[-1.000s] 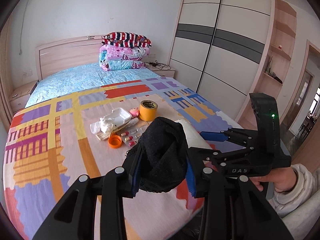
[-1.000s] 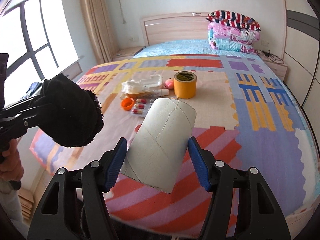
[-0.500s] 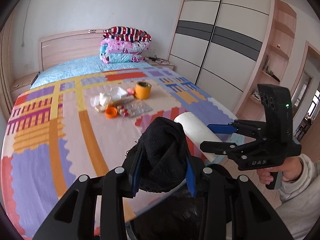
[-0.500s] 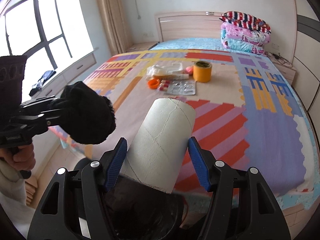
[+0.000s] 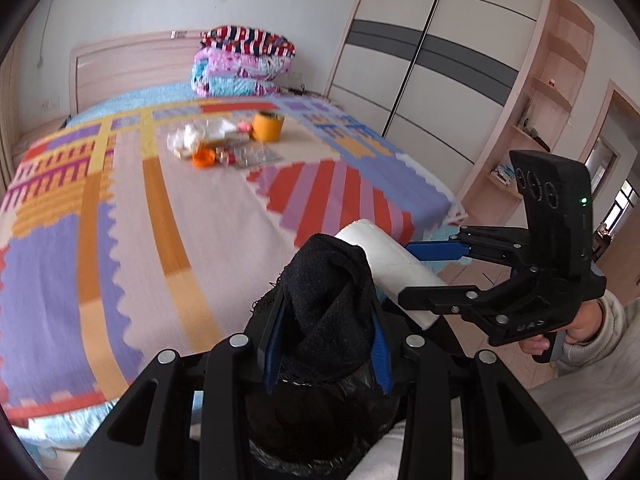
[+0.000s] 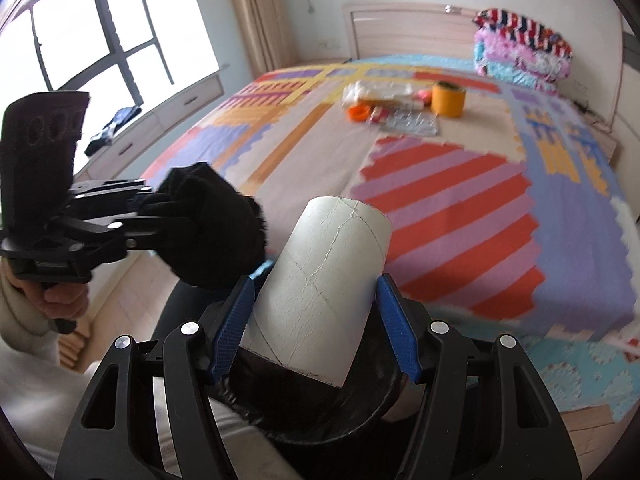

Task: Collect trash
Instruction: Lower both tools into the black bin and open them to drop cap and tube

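Trash bin (image 6: 360, 420) rim mostly hidden behind cardboard tube (image 6: 320, 292), small items near tape roll (image 5: 267, 127) blurred

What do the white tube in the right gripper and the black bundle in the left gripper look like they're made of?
White tube: likely cardboard, matte off-white, with a spiral seam and fine cracks in its surface. Black bundle: seems a knitted or fleecy fabric, perhaps a sock or glove; matte, soft folds, frayed fuzzy edge.

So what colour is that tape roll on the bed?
Orange-yellow; the tape roll shows best in the right wrist view.
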The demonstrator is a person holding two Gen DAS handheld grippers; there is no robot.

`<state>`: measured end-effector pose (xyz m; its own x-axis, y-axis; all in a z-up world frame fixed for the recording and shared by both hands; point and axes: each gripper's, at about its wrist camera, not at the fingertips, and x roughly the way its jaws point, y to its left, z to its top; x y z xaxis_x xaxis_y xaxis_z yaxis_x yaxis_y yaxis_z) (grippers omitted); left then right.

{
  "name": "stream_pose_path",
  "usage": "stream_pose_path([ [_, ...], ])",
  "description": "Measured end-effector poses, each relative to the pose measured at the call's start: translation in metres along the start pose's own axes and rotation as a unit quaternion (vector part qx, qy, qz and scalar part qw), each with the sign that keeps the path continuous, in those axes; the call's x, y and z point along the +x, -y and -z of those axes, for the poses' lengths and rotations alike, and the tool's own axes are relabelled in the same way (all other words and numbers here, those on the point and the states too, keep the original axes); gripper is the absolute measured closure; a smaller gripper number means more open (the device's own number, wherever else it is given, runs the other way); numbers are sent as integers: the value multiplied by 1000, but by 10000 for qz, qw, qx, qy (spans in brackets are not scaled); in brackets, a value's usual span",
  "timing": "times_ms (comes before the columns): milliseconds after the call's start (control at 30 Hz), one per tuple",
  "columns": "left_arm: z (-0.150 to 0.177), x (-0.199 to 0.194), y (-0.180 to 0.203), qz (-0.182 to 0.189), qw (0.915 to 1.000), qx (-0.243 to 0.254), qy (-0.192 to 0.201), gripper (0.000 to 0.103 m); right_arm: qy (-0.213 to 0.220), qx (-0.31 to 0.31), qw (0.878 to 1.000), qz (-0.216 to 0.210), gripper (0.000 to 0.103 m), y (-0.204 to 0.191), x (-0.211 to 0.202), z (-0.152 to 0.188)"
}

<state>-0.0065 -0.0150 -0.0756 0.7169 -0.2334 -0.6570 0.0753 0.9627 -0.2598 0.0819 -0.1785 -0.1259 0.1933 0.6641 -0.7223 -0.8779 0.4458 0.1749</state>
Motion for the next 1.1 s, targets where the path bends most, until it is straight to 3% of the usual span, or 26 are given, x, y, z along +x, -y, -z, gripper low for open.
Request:
stream_pose_path([
  [267, 24, 29, -3, 3, 9990, -122, -438, 68, -544, 119, 9982, -213, 40, -2, 21, 31],
  [800, 70, 89, -35, -143, 9903, -648, -1221, 66, -1394, 317, 9897, -26, 39, 8, 85, 74],
  [967, 69, 85, -34, 22, 9904, -667, -1213, 55, -1459, 333, 9887, -9, 38, 10, 88, 70],
  [1033, 65, 79, -30, 15, 9922, -570, -1110, 42, -1452, 327, 9889, -6, 27, 9, 87, 69],
  [1100, 63, 75, -27, -2, 9929, -538, -1062, 41, -1428, 294, 9893, 43, 26, 10, 89, 67],
])
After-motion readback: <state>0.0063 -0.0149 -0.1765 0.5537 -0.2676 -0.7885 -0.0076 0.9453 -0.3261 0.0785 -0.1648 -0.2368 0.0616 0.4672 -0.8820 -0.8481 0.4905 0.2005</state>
